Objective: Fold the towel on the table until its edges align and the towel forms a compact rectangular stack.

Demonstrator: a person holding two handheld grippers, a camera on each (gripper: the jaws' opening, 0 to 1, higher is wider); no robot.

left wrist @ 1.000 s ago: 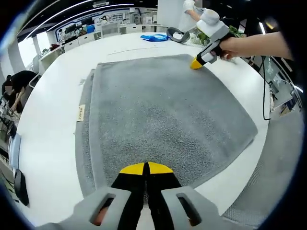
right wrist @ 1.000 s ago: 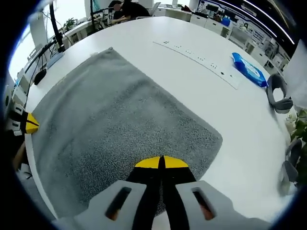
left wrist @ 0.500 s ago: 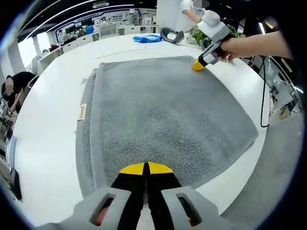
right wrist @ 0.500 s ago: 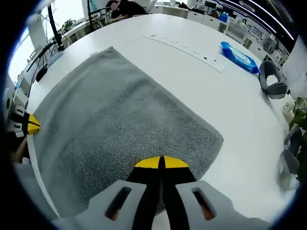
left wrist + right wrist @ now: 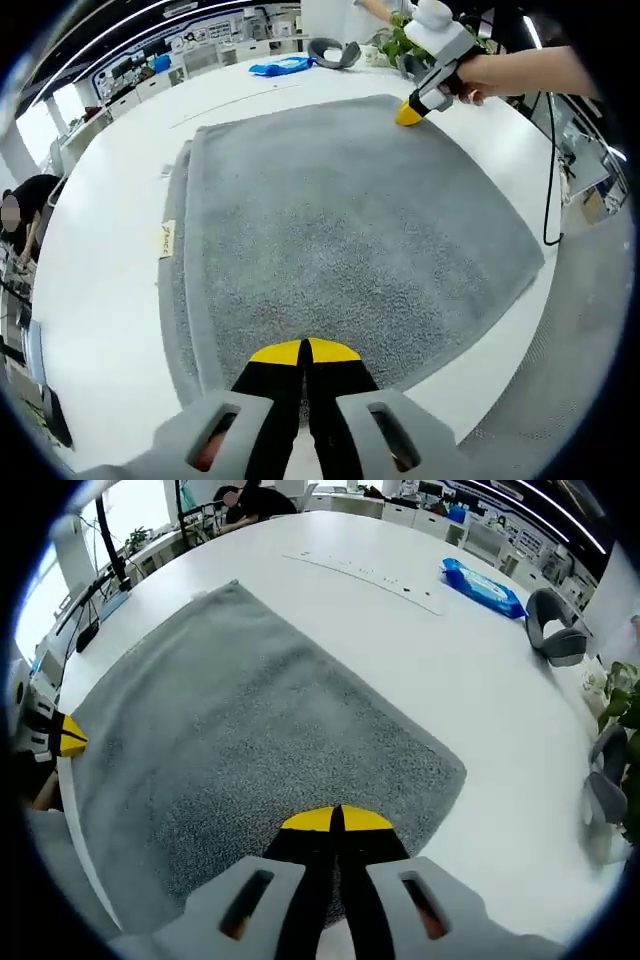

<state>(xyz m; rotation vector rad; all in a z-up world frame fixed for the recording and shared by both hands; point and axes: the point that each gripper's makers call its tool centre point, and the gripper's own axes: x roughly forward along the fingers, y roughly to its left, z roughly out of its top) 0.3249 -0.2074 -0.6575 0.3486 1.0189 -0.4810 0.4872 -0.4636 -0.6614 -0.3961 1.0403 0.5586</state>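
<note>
Towel (image 5: 340, 220) grey, shaggy, folded flat on white table (image 5: 90, 270); both hand-held grippers' jaws together at its corners

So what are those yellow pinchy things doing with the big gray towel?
A person is folding the gray towel on the white table with two handheld grippers. The left gripper and the right gripper each have their jaws shut on a corner of the towel. It already lies doubled over, with a lower layer peeking out along one side.

The towel's label (image 5: 165, 240) carries print too small to read.
</note>
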